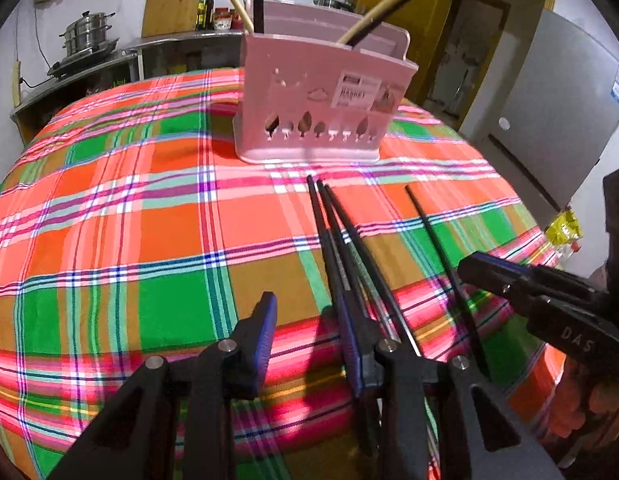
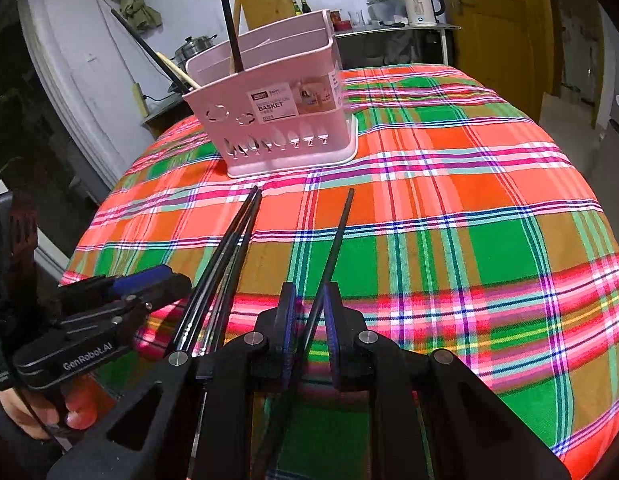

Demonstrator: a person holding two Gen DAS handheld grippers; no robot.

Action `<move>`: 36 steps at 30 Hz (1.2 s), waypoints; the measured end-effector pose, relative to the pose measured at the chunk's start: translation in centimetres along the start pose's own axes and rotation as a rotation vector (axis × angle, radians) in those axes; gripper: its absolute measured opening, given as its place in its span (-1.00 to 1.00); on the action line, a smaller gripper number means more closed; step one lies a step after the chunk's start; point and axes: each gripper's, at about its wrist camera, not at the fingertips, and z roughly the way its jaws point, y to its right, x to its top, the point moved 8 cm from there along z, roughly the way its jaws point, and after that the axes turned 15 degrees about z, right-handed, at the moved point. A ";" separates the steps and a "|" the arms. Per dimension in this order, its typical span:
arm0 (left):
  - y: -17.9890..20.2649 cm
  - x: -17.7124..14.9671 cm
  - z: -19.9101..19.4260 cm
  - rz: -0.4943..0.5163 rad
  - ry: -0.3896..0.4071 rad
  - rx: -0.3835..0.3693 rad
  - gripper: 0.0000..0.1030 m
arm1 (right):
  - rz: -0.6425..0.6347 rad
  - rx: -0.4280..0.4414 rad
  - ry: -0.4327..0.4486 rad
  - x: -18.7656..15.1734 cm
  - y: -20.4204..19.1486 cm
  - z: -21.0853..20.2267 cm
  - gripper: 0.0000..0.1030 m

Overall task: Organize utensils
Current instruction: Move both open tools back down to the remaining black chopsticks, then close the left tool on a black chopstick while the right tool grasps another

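Right gripper (image 2: 309,312) straddles a single black chopstick (image 2: 341,232), unclamped; left gripper (image 1: 309,336) gapes beside three chopsticks (image 1: 329,220) near the tablecloth's (image 1: 129,220) front edge.

1. A table (image 1: 109,240) carries everything, covered edge to edge by a plaid cloth (image 2: 469,240) in orange, green and pink.
2. A pink basket (image 1: 321,108) stands upright on the cloth, toward the far side.
3. Nearer than the basket, a bundle of black chopsticks (image 1: 333,220) lies on the cloth, tips toward the basket.
4. A single black chopstick (image 1: 429,224) lies just right of the bundle, apart from it.
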 end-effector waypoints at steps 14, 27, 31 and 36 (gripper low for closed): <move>0.7 1.1 0.8 0.051 0.010 0.037 -0.34 | 0.010 -0.024 -0.020 -0.1 0.5 1.4 -0.72; -2.6 -1.6 -1.3 0.003 -0.006 0.107 -0.61 | 0.005 -0.023 -0.028 -0.1 0.9 1.3 -0.72; -3.3 -1.3 -1.3 -0.031 -0.019 0.074 -0.61 | 0.007 -0.029 -0.037 0.3 1.1 1.3 -0.72; -3.8 0.6 0.2 -0.051 -0.028 0.051 -0.60 | 0.020 -0.044 -0.038 1.8 1.1 2.0 -0.72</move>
